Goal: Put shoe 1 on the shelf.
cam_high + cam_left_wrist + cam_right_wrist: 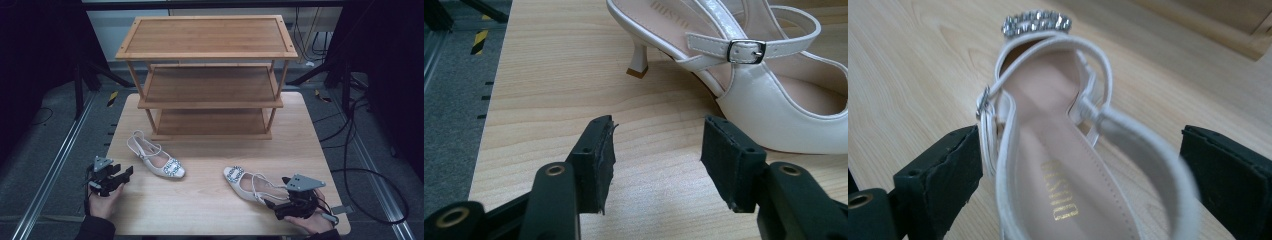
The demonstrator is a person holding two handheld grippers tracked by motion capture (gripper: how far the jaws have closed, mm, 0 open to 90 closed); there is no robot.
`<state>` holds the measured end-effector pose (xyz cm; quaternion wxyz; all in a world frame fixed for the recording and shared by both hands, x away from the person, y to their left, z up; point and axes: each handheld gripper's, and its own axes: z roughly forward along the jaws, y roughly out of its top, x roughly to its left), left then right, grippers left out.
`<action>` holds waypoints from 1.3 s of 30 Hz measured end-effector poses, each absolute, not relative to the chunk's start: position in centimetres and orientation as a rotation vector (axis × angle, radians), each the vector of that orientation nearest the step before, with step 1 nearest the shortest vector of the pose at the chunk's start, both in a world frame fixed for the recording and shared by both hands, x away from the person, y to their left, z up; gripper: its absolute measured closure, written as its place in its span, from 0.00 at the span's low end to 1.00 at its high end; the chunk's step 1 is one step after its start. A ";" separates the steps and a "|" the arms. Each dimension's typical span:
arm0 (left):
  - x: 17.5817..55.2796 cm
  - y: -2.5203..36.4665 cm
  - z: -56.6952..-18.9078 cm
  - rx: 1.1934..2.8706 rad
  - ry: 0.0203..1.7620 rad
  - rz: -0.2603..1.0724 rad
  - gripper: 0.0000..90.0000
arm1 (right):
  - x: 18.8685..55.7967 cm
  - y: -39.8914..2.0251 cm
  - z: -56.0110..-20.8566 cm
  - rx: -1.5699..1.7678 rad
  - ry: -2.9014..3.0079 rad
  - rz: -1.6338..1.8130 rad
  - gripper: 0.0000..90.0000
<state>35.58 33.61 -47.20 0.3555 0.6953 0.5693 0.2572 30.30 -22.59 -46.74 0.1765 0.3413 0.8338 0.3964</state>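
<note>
Shoes first: the right shoe [1058, 170] sits near the table's [210, 200] front edge, heel end between my right gripper [1083, 165] pads, jaws wide, not yet pinching. I'd squeeze the sides gently, clear of the strap. Insole lettering's gold but too blurry to read. Left gripper [656, 150] waits half-open beside the left shoe [157, 161].

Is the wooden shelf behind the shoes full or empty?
Empty. All three boards of the shelf show bare wood; both white shoes lie on the table.

White slingback shoes [157, 159] [248, 183] with silver rhinestone buckles [1036, 22]; black gripper pads [599, 157]; light wood-grain table [210, 200]; brown shelf rack [207, 75].
</note>
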 end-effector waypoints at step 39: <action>35.7 33.7 -47.2 1.801 1.467 0.663 0.52 | 31.1 -20.9 -48.4 0.903 2.551 1.143 0.44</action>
